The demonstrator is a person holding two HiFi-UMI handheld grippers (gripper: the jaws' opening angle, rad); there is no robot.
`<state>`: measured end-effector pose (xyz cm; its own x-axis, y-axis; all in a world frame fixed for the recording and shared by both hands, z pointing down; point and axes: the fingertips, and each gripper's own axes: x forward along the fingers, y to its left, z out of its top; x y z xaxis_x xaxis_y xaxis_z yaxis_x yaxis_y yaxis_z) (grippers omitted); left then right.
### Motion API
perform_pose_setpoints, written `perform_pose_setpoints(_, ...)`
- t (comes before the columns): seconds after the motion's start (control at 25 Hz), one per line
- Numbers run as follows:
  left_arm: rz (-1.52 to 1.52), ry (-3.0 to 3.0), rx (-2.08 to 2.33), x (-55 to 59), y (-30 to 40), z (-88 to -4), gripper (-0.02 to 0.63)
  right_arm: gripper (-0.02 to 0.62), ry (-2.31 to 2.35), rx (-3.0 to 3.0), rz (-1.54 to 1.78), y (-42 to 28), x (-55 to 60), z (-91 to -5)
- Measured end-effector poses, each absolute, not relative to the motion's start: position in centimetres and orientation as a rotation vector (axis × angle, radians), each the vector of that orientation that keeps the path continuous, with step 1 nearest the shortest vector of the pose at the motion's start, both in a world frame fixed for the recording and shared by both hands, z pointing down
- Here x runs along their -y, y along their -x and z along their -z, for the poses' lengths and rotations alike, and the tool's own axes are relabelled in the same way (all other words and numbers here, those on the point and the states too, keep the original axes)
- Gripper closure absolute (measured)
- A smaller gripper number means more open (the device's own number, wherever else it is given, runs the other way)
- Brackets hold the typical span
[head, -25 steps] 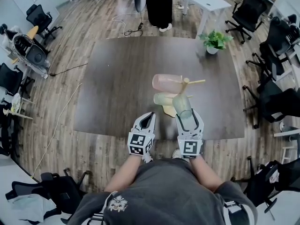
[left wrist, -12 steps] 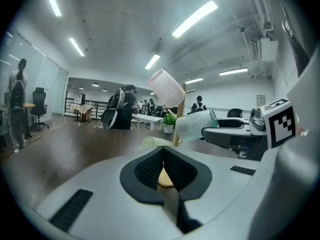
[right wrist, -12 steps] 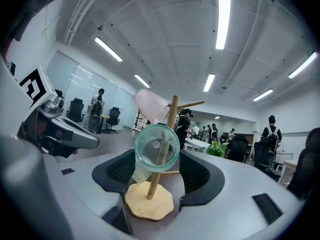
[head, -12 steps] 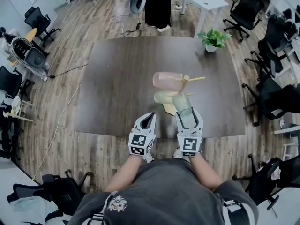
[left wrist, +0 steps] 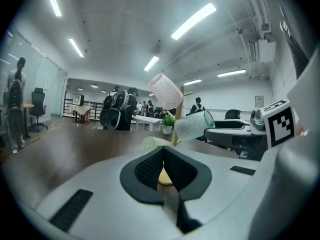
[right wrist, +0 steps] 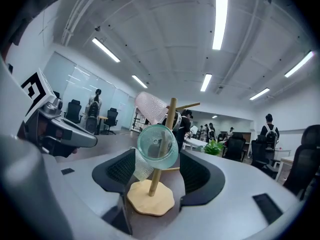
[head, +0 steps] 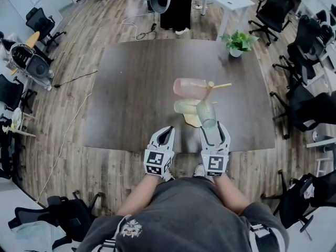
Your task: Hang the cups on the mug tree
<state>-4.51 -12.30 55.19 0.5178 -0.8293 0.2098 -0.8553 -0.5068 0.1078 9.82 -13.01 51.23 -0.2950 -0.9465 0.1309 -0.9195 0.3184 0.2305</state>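
Observation:
A wooden mug tree (head: 208, 93) stands on the dark table (head: 131, 93), near its front edge. A pink cup (head: 189, 86) hangs high on its left, a pale yellow-green cup (head: 182, 107) lower left, and a clear green cup (head: 206, 114) on the near side. My right gripper (head: 214, 132) is open just behind the green cup. In the right gripper view the green cup (right wrist: 157, 145) faces me mouth-first between the spread jaws of the right gripper (right wrist: 159, 166), with no pad pressing on it. My left gripper (head: 166, 133) is shut and empty, left of the tree; its closed pads (left wrist: 150, 166) meet in the left gripper view.
A potted plant (head: 237, 43) sits at the table's far right corner. A person (head: 176, 4) stands beyond the far edge, with office chairs (head: 273, 12) around the room. The tree's round base (right wrist: 150, 197) lies between my right jaws.
Both grippers stay almost where they were. The head view has shifted slightly, and the green cup now shows a touch further ahead of the right fingers.

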Motion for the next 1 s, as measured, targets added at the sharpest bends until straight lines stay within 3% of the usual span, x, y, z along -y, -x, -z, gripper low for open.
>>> perform_pose_setpoints(0.4,-0.188,-2.651,1.312,9.8,5.0,-56.0,0.598,0.316,-1.799,2.266,0.034,-9.5,8.9,-52.8)
perform_pose_setpoints(0.48,-0.182,-2.651,1.295,9.2,4.9,-56.3,0.598,0.385,-1.778,2.275,0.023,-9.0,7.9,-52.9)
perform_pose_setpoints(0.6,-0.17,-2.663,1.277,8.2,4.2,-56.0,0.598,0.562,-1.718,2.301,0.018,-8.4,6.8,-52.8)
perform_pose_setpoints(1.0,-0.178,-2.666,1.338,4.3,2.1,-54.4,0.598,0.571,-1.641,2.435,0.058,-8.6,3.6,-50.9)
